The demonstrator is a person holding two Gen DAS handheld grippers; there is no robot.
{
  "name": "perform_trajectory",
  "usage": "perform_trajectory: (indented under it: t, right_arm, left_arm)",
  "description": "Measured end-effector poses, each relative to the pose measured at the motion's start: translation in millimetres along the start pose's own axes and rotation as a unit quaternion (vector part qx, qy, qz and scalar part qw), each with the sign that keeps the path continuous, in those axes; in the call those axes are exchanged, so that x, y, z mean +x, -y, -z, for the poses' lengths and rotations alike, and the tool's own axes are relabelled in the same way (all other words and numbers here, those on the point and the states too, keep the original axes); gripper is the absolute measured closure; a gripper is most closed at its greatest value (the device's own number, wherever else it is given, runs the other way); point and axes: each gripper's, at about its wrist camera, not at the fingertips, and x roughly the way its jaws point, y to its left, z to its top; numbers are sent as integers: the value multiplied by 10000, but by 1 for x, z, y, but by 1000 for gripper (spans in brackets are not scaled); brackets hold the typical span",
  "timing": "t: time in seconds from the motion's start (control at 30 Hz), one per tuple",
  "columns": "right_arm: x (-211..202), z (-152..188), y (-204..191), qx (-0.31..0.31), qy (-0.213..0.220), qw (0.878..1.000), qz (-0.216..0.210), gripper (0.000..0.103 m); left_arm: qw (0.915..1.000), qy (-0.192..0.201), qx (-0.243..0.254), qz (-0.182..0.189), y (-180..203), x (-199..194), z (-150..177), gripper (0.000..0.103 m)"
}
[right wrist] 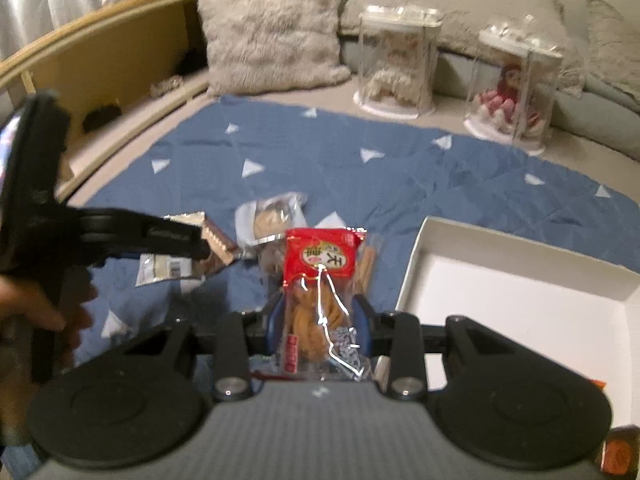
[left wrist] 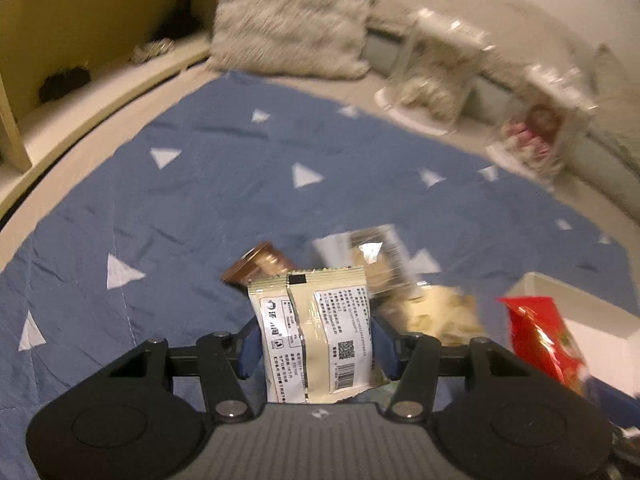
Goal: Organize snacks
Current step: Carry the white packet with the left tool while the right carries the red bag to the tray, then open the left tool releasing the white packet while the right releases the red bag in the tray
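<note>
We note each hand-held gripper, left point(left wrist: 316, 344) and right point(right wrist: 320, 320), has a matte black frame: two round discs, angled linkage arms, silver pivot screws. Grey ribbed body at centre with a small white mark. Blue pads point(left wrist: 249, 350) line the fingers. Bare skin of the person's left hand point(right wrist: 36, 312) shows

A blue quilt point(right wrist: 360, 184) with white triangles covered the bed. A fluffy pillow point(right wrist: 272, 28) lay behind it. A wooden shelf point(right wrist: 100, 72) stood left.
</note>
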Motion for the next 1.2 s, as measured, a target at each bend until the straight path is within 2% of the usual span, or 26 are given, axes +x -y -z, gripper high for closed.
perform_trajectory:
  t: [0.27, 0.47, 0.67, 0.83, 1.03, 1.13, 1.2]
  right_arm:
    - [-29, 5, 15, 335, 376, 9986, 135, 62]
    - [-51, 13, 39, 796, 506, 9949, 345, 62]
    - [-55, 29, 62, 1228, 218, 9905, 572, 62]
    - [-48, 45, 72, 1504, -83, 9868, 590, 61]
    - [-34, 65, 76, 1496, -445, 9867, 448, 60]
    - [-27, 71, 78, 1537, -478, 9864, 323, 52]
    - [-21, 71, 76, 1376, -544, 9884, 342, 39]
  left_arm:
    - [9975, 332, 159, 600, 16, -54, 4, 46]
    - [9943, 314, 315, 974, 39, -68, 13, 46]
    - [9907, 109, 496, 1265, 69, -63, 24, 46]
    - [9880, 73, 563, 1434, 92, -57, 29, 46]
    - [9872, -74, 570, 1487, 110, -40, 30, 46]
    - [9871, -161, 574, 1488, 117, -30, 30, 46]
    - [9869, -223, 613, 1479, 123, -22, 31, 46]
